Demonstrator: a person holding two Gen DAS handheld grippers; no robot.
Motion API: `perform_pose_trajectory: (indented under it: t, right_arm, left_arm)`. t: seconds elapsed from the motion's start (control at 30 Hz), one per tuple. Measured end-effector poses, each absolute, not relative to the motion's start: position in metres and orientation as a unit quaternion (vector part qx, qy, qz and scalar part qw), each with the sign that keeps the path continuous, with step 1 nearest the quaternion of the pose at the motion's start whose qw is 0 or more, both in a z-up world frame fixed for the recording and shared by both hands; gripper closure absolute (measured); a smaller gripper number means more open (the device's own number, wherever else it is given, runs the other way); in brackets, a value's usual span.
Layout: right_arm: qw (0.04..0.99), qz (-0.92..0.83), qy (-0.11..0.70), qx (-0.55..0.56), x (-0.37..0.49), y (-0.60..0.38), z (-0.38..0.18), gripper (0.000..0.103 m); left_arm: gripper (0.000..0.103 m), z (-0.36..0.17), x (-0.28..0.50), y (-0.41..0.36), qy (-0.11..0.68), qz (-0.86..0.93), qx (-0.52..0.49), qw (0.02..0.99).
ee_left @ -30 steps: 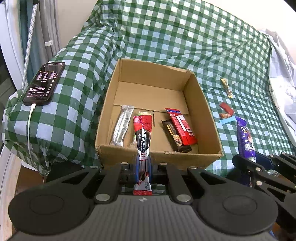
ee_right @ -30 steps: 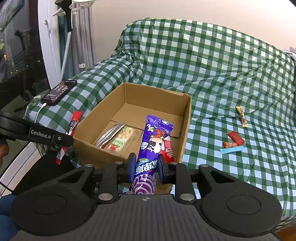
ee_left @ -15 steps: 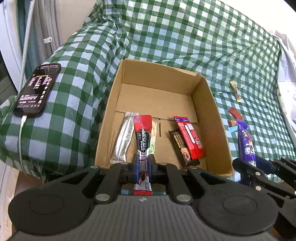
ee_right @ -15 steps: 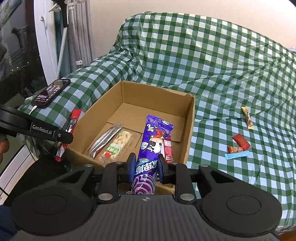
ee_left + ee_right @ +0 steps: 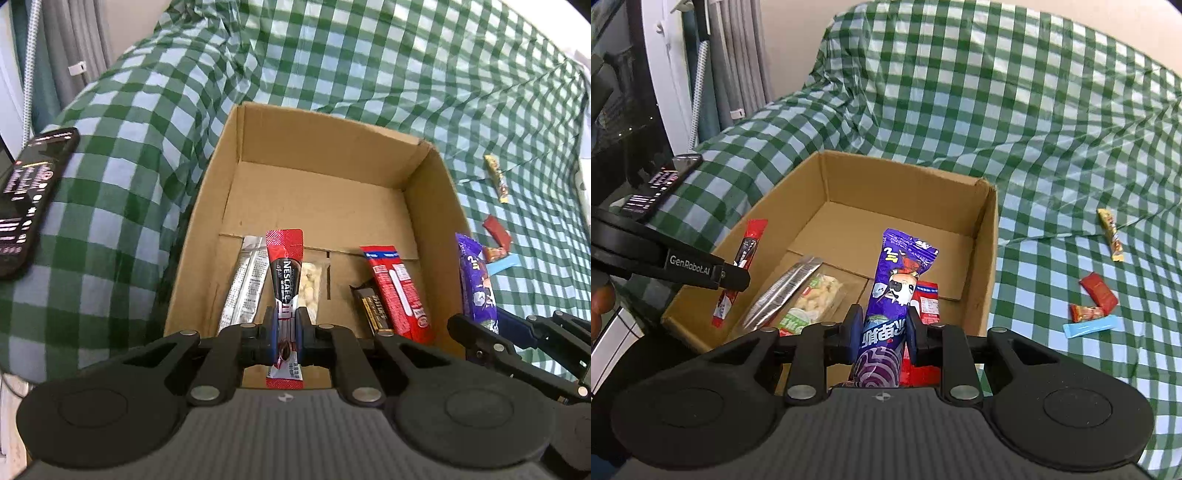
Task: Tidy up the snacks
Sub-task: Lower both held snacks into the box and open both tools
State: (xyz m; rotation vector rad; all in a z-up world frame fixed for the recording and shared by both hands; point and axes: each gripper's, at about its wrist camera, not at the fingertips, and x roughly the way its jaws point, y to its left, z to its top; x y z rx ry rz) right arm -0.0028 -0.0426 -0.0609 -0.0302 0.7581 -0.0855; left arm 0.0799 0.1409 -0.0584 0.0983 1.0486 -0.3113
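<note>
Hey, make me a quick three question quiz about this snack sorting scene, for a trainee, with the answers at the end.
1. True or false: the left gripper is shut on the red Nescafe stick.
2. Which packet does the right gripper hold? A) purple packet B) blue stick C) yellow bar
3. How many snacks lie on the checked cloth to the right of the cardboard box, outside it?

Key: 1 true. 2 A. 3 four: yellow bar, red packet, small orange-red packet, blue stick.

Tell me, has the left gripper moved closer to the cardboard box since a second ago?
Yes. The left gripper advanced over the cardboard box, whose near wall now sits beneath its fingers.
</note>
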Motion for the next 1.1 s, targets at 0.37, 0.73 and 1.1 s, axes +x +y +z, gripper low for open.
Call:
perform_pose_trajectory:
  t: [0.37, 0.73, 1.1]
  right_arm:
    - [0.915, -0.039, 0.401, 0.0, 0.038, -0.069, -0.094, 0.077]
    - [0.91, -0.045, 0.413, 0.012, 0.057, -0.08, -0.109, 0.076]
    - [0.913, -0.074, 0.4, 0.028, 0.011, -0.064, -0.083, 0.012]
  left_arm:
    - [0.093, -0.094, 0.117, 0.117, 0.52, -0.149, 0.072, 0.838]
    - [0.056, -0.111, 0.132, 0.108, 0.527, -0.125, 0.1, 0.835]
    - [0.0, -0.075, 0.065, 0.148, 0.481, -0.086, 0.128, 0.863]
